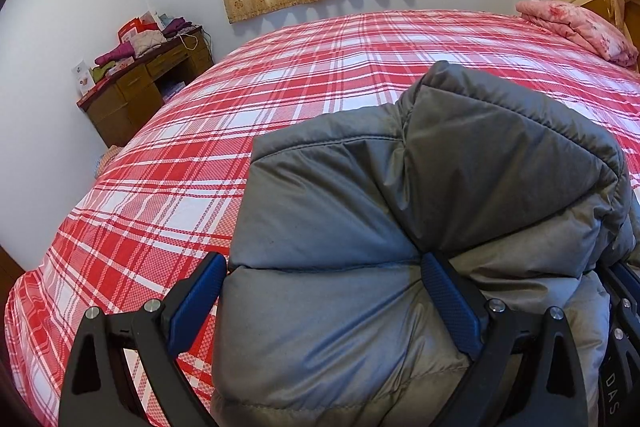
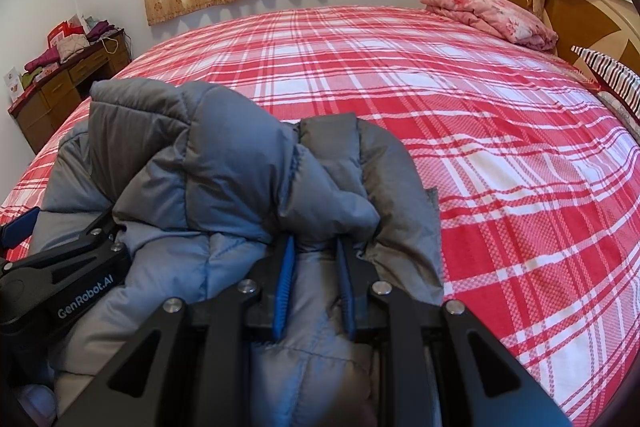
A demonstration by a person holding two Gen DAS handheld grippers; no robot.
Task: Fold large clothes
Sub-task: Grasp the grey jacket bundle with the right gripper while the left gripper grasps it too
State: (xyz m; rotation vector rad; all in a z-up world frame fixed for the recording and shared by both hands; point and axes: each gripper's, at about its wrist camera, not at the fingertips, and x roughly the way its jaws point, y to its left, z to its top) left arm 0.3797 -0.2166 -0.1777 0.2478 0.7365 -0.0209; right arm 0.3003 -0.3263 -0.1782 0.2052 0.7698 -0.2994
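Watching that puffy grey jacket (image 2: pixel 224 163): soft, light, slippery, so right gripper (image 2: pixel 316 247) fingers pinching a seam fold works, while left gripper (image 1: pixel 324 267) fingers sit spread around its bulk.

Grey quilted puffer jacket (image 1: pixel 400 227), bunched in a thick heap on the near side of a red-and-white plaid bed. Fabric is matte, padded in stitched panels, with paler blue-grey panels showing in the right wrist view. Folds overlap loosely; a flat squared tab (image 2: pixel 328 131) sticks up on top.
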